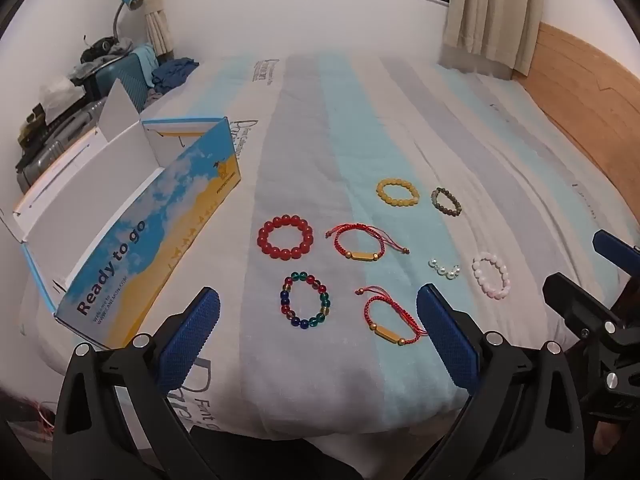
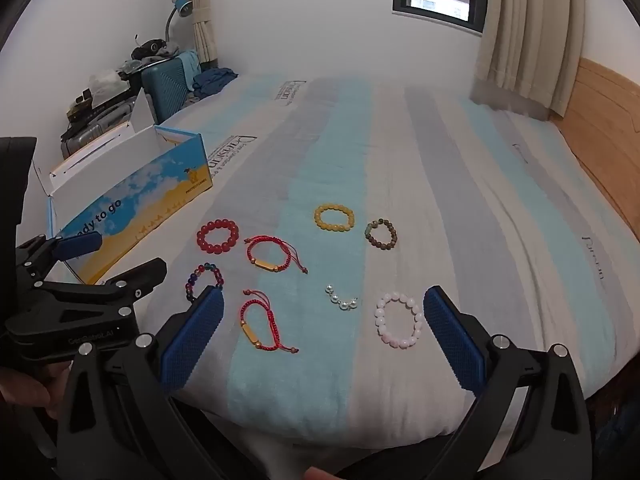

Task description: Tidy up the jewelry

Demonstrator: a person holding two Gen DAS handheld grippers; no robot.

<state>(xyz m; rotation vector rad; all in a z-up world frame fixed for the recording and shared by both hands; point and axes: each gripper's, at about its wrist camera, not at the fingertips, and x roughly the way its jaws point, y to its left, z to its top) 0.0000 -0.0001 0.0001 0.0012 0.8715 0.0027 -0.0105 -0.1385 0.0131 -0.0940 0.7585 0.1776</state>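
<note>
my left tongs [image 1: 318,320]: jaws wide, nothing held | my right tongs [image 2: 324,320]: jaws wide, nothing held | bracelets [image 1: 285,241] spread on the bed [image 1: 400,120], between my tongs and beyond | box [image 1: 132,216] open, left of them

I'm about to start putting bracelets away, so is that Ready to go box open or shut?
Open. The box has its lid flap raised at the back and its white inside shows, with nothing visible in it.
</note>
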